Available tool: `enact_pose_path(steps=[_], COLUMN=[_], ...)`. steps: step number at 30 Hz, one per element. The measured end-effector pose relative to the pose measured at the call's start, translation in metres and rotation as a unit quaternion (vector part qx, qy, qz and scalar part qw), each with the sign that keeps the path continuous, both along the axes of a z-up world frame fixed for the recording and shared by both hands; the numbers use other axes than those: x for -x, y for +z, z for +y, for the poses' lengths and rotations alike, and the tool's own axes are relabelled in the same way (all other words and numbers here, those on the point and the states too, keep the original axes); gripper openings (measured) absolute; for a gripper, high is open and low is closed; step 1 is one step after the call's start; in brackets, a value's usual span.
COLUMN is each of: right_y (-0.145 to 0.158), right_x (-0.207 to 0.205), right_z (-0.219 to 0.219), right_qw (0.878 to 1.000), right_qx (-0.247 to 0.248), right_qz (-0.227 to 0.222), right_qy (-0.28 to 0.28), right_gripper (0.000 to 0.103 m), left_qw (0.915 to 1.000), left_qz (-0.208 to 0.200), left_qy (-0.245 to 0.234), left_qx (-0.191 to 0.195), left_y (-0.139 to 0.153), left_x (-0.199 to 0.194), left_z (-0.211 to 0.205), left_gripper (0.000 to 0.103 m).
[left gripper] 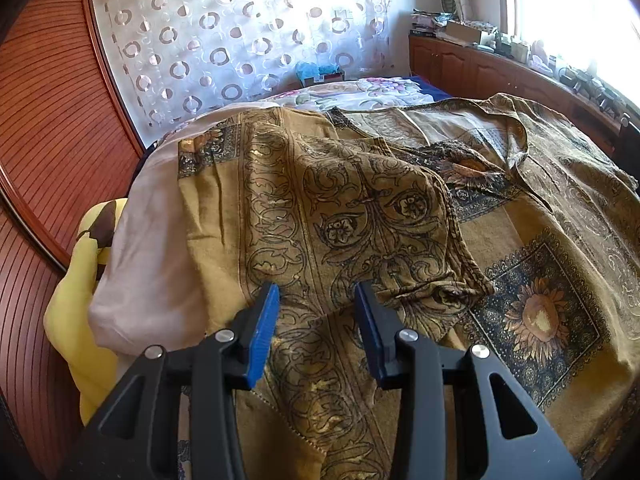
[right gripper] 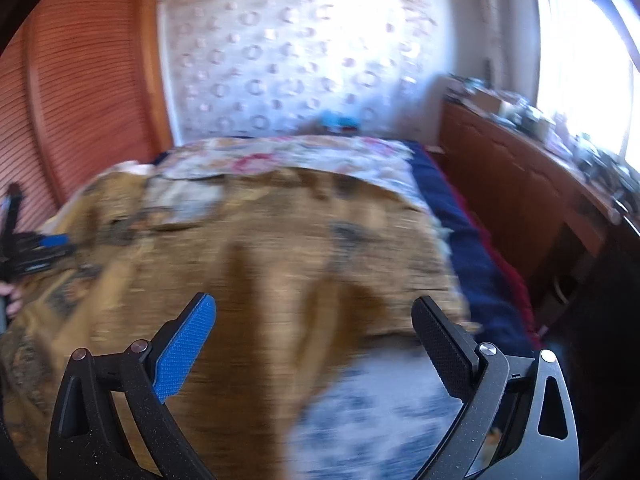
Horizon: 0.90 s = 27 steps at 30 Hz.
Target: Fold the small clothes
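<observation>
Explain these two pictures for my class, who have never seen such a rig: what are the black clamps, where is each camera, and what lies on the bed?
The clamps are hand-held two-finger grippers, one in each of a person's hands; a camera on each looks along its fingers. One picture comes from the left gripper, open over a mustard-gold patterned cloth garment spread on the bed. The other, blurred, comes from the right gripper, wide open above the same fabric. Neither holds anything. A floral bedsheet lies beyond.

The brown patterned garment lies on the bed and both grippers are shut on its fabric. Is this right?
Not quite. The garment does lie on the bed, but both the left gripper and right gripper have open jaws holding nothing, as each wrist view shows.
</observation>
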State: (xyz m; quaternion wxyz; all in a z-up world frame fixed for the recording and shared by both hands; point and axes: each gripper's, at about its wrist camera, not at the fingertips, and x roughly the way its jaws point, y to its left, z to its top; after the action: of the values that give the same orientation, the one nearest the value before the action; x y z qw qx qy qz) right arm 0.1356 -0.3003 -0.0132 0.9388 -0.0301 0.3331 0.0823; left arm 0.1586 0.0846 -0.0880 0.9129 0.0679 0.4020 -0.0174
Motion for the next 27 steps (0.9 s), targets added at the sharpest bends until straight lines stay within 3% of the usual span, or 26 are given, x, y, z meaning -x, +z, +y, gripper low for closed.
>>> enact_pose_path(steps=[2, 7, 13, 16, 20, 22, 27], right_y=[-0.007, -0.019, -0.034, -0.042, -0.045, -0.043, -0.037], right_x=[-0.011, -0.029, -0.039, -0.045, -0.045, -0.045, -0.045], right_z=[-0.025, -0.067, -0.083, -0.087, -0.088, -0.088, -0.081], right_qw=[1.0, 0.997, 0.993, 0.991, 0.991, 0.992, 0.995], right_qx=[-0.004, -0.031, -0.051, -0.06, -0.051, -0.044, -0.008], right_qz=[0.016, 0.052, 0.093, 0.109, 0.116, 0.112, 0.097], right_qy=[-0.02, -0.044, -0.044, -0.043, -0.043, -0.043, -0.037], right_gripper=[0.1, 0.092, 0.081, 0.073, 0.054, 0.05, 0.013], left_qw=[1.0, 0.9978, 0.9909, 0.9895, 0.9875, 0.9853, 0.9855], left_qz=[-0.004, -0.029, -0.079, -0.096, -0.102, -0.098, -0.108], left_qy=[-0.001, -0.01, -0.032, -0.037, -0.047, -0.056, -0.06], left_qx=[0.003, 0.058, 0.104, 0.101, 0.11, 0.128, 0.116], left_y=[0.001, 0.021, 0.061, 0.07, 0.076, 0.076, 0.076], left_x=[0.002, 0.02, 0.054, 0.064, 0.07, 0.072, 0.079], left_z=[-0.002, -0.003, -0.024, -0.039, -0.053, -0.058, -0.072], left_gripper=[0.038, 0.038, 0.038, 0.038, 0.038, 0.038, 0.038])
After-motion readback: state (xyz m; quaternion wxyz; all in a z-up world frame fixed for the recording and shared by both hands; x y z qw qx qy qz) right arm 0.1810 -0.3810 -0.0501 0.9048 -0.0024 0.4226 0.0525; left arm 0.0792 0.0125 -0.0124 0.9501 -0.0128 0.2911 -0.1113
